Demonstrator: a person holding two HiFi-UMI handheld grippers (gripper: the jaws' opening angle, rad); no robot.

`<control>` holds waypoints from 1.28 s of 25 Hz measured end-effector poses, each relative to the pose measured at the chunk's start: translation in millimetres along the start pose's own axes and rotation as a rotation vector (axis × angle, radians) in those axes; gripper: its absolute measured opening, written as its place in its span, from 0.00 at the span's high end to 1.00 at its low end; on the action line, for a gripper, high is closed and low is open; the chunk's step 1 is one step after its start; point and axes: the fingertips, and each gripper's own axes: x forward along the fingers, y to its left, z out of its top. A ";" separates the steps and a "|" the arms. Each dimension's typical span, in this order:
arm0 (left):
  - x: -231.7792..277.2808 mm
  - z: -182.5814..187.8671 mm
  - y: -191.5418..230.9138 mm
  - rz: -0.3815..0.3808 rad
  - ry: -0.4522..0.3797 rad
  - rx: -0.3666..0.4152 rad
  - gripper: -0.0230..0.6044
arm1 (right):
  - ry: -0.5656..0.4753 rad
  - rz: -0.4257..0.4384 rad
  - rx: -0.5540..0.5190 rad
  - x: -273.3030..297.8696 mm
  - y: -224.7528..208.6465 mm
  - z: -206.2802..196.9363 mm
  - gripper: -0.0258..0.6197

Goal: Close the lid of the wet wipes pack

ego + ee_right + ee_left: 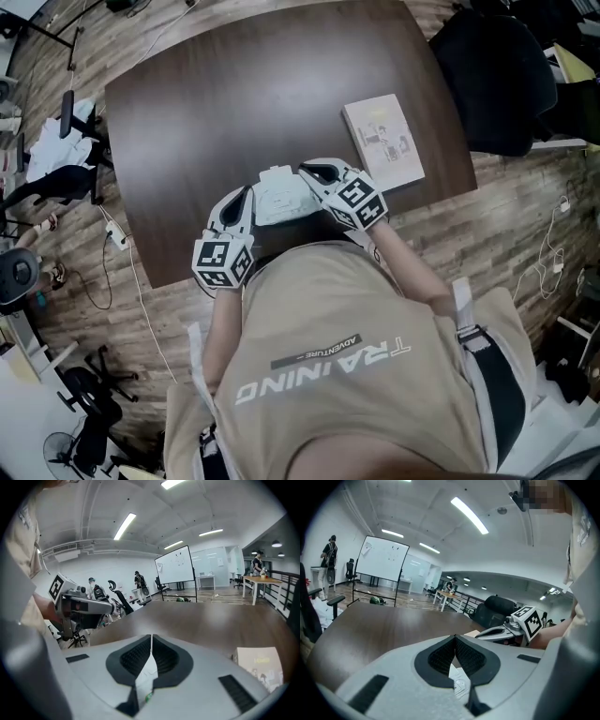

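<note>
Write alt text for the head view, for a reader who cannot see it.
A person in a beige shirt holds the left claw and right claw at either side of a white wet wipes pack on a dark brown table. A booklet lies to its right.

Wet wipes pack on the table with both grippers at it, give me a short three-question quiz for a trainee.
1. True or false: the booklet lies on top of the wet wipes pack.
2. The left gripper and the right gripper are: A, both open above the wet wipes pack; B, both shut on the wet wipes pack; C, both shut on the booklet.
3. Fill in: on the table, the booklet lies to the person's ____ of the wet wipes pack.

Key: 1 false, it lies apart from the pack; 2 B; 3 right.
</note>
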 end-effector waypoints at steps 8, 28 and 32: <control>3.5 -20.1 -14.6 0.033 0.055 -0.037 0.96 | 0.066 0.075 0.037 17.8 -7.2 -33.5 0.94; 27.8 -28.0 -6.7 -0.040 0.071 -0.068 0.96 | 0.309 0.119 0.118 86.9 -28.3 -80.8 0.91; 31.8 -31.5 -3.3 -0.038 0.072 -0.087 0.96 | 0.344 0.141 0.160 95.6 -34.5 -96.0 0.85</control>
